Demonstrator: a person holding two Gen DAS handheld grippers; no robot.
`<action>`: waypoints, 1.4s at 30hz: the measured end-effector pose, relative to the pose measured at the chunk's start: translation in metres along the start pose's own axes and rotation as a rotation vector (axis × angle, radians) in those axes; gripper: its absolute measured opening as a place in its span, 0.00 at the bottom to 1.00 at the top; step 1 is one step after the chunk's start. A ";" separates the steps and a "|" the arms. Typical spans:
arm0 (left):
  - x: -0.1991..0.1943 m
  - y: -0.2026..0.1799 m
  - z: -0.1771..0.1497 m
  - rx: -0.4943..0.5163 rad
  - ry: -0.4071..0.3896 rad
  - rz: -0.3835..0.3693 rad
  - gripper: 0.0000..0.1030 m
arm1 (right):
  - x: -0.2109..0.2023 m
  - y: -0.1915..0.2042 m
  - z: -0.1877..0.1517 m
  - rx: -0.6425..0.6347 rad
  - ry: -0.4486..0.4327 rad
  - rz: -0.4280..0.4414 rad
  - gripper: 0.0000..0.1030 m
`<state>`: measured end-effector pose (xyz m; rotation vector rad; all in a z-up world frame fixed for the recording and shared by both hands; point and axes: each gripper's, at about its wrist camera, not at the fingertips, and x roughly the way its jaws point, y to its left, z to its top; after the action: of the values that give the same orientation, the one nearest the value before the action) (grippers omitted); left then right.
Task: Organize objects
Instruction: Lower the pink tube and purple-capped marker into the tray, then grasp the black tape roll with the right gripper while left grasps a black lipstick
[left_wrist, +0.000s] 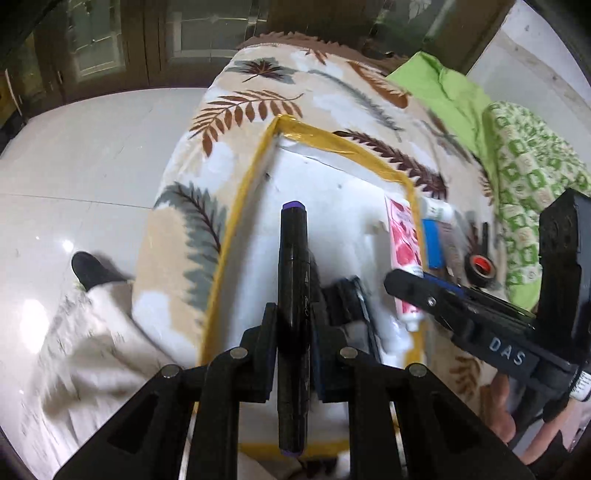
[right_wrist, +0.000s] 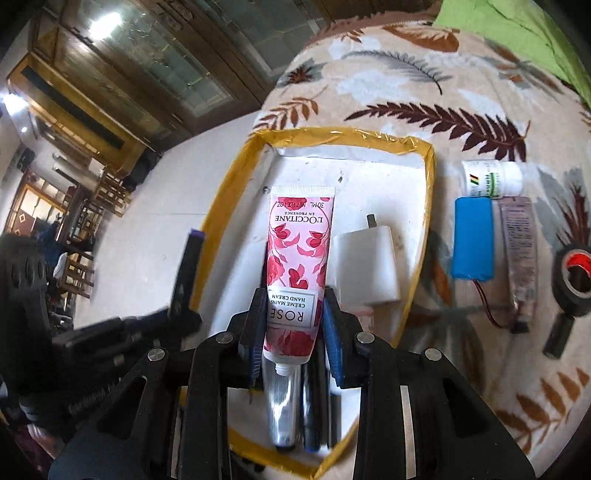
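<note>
My left gripper (left_wrist: 293, 332) is shut on a black marker (left_wrist: 293, 258) with purple ends, held lengthwise above a white box with a yellow taped rim (left_wrist: 229, 236). My right gripper (right_wrist: 291, 321) is shut on a pink rose hand cream tube (right_wrist: 299, 266), cap end toward me, over the same box. Inside the box lie a white charger (right_wrist: 365, 266), a silver tube (right_wrist: 282, 402) and dark pens beneath my right fingers. In the right wrist view the left gripper and its marker (right_wrist: 188, 266) hang at the box's left side.
The box rests on a leaf-patterned blanket (right_wrist: 424, 92). To its right lie a white bottle (right_wrist: 491, 179), a blue battery pack (right_wrist: 472, 242) with red wires, a clear tube (right_wrist: 519, 251) and a black tape roll (right_wrist: 574, 280). White tiled floor (left_wrist: 92, 166) lies left; green bedding (left_wrist: 461, 92) is far right.
</note>
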<state>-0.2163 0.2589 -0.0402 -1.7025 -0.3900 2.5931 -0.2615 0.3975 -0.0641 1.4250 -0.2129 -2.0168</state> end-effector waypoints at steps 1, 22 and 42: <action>0.004 0.000 0.005 0.011 0.000 0.009 0.14 | 0.004 -0.002 0.002 0.006 0.006 0.000 0.28; 0.056 0.008 0.028 0.050 0.034 0.003 0.15 | 0.072 0.014 0.047 -0.039 0.038 -0.095 0.28; 0.014 0.006 0.020 -0.025 -0.134 -0.144 0.62 | -0.033 -0.021 0.009 0.029 -0.121 0.033 0.50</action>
<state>-0.2392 0.2512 -0.0468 -1.4528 -0.5295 2.6141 -0.2720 0.4312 -0.0449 1.3092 -0.3173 -2.0826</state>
